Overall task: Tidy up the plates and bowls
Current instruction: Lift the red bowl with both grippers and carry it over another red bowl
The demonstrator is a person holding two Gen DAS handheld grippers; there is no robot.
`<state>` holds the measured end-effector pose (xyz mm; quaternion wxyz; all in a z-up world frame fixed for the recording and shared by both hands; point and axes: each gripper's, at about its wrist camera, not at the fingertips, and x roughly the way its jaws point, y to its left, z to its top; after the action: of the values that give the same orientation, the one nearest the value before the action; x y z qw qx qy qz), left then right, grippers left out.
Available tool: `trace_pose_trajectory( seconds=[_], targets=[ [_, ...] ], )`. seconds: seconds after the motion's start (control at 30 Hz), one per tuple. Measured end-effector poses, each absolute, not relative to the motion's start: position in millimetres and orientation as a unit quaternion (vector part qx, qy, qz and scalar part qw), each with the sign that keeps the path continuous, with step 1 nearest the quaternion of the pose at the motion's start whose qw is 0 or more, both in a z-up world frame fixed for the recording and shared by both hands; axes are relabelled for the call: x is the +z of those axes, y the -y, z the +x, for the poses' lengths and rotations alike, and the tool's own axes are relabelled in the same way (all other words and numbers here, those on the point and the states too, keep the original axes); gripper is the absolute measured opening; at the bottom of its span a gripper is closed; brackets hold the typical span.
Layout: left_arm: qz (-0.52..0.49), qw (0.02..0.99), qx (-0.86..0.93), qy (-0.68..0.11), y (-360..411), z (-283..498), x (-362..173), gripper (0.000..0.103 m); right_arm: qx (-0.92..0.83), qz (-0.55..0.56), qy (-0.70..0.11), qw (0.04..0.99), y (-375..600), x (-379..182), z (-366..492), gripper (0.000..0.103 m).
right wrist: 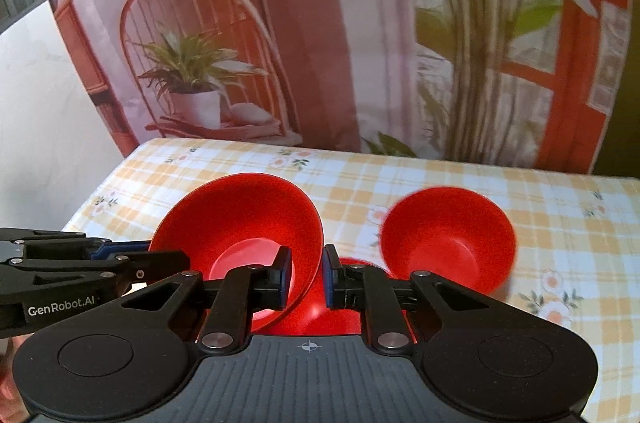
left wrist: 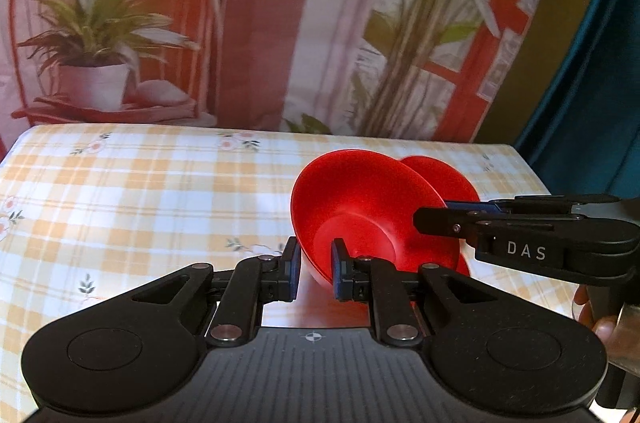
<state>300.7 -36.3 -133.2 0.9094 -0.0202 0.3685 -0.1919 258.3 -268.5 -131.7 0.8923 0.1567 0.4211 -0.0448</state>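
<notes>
Both tongs clamped on one red bowl [left wrist: 360,207], each on its rim from opposite sides; left tongs [left wrist: 316,269] nearly closed, rim wall pinched between the blue pads at the bowl's near edge; right tongs [right wrist: 306,277] likewise nearly closed on the rim, coming in from the right in the left wrist view; bowl tilted steeply, mouth facing the left camera, apparently lifted off the worktop [left wrist: 140,191]; second red bowl [right wrist: 448,239] sits to the right of the held one, blurred, apart from it; another red piece [right wrist: 344,307] shows below the right tongs, cannot tell what it is; checked yellow cloth covers the worktop; printed backdrop [left wrist: 180,3] with potted plants behind.
</notes>
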Motion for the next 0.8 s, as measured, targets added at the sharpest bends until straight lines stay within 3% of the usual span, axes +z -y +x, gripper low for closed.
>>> trace_pose_trajectory(
  seconds=[0.8],
  targets=[
    [0.019,0.889,-0.212,-0.407,85.8,302.7,-165.6,0.018,-0.073,0.167,-0.43,0.884,295.6,-164.3,219.2,0.017]
  ],
)
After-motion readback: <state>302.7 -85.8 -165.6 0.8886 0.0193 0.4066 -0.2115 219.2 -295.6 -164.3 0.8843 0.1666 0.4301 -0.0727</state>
